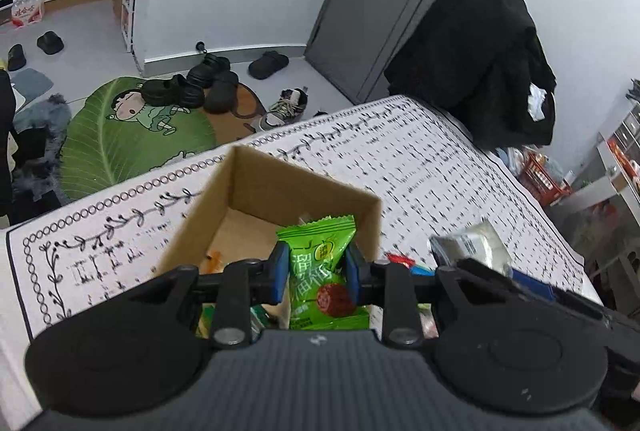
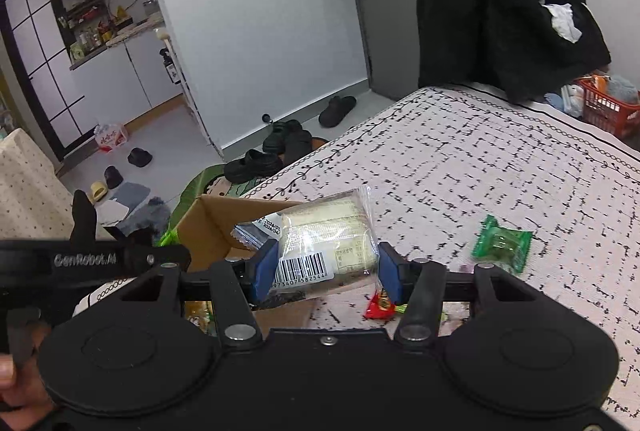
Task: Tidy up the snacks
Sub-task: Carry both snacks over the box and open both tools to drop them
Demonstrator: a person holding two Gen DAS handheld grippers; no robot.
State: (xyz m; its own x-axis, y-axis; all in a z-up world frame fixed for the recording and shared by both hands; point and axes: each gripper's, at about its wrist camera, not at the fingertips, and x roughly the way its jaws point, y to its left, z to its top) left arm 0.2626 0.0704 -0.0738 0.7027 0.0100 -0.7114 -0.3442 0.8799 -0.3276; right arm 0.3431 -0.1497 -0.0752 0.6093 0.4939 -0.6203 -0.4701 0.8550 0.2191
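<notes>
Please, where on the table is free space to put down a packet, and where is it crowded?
Free: the tablecloth beyond the green candy, toward the black coat. Also the left strip between the cardboard box and the cloth's border. Crowded: near both tools, around the red wrapper.

A lived-in home: shoes [image 1: 208, 83] scattered beside a leaf-shaped rug [image 1: 132, 139], coat [image 1: 480, 59] draped past the table's [image 2: 500, 159] far edge, kitchen shelves [image 2: 96, 27] beyond.
</notes>
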